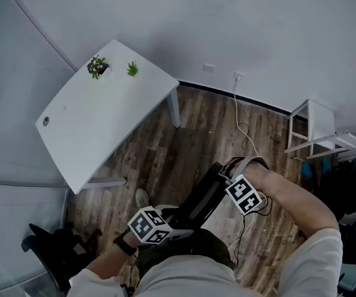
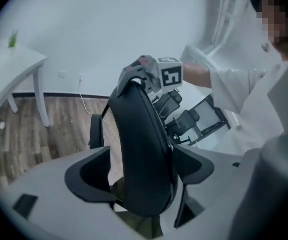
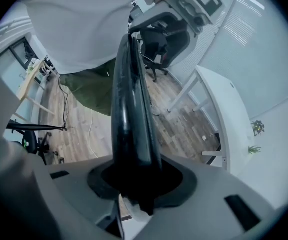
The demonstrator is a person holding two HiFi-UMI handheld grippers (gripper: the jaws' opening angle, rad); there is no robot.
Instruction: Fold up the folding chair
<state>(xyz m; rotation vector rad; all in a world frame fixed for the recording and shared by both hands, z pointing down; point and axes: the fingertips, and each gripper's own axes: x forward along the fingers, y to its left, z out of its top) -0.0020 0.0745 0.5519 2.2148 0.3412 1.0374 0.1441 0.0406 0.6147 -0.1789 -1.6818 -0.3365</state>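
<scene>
Right gripper (image 3: 139, 181) points straight down, its 2 jaws clamped on the edge of the folding chair (image 1: 205, 193). Left gripper (image 2: 141, 173) tilts downward, jaws spread wide around the chair, with a gap on 1 side. Both forearms reach forward.

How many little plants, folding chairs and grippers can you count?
Little plants: 2
Folding chair: 1
Grippers: 2, left gripper, right gripper
Total: 5
</scene>
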